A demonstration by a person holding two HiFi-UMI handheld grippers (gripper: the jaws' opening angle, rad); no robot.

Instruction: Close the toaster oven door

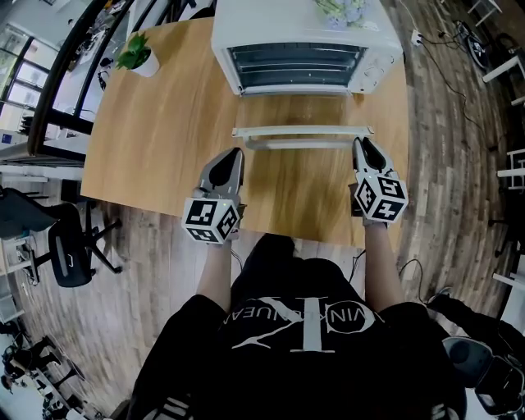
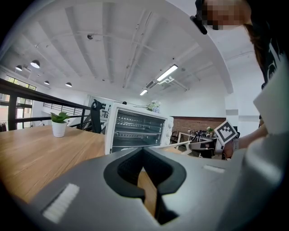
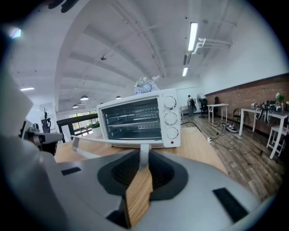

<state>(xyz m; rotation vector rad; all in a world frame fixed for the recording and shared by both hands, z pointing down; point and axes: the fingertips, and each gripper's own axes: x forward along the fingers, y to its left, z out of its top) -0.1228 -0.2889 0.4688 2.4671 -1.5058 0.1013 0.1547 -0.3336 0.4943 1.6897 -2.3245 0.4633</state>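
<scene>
A white toaster oven stands at the far edge of the wooden table, its glass door folded down flat towards me. The door's handle bar runs across its near edge. My left gripper is shut and empty, just short of the handle's left end. My right gripper is also shut and empty, with its tip beside the handle's right end. The left gripper view shows the oven ahead, racks visible. In the right gripper view the handle lies just beyond the jaws.
A small potted plant sits at the table's far left. Flowers rest on top of the oven. A black office chair stands on the floor to the left. The table's near edge is against my body.
</scene>
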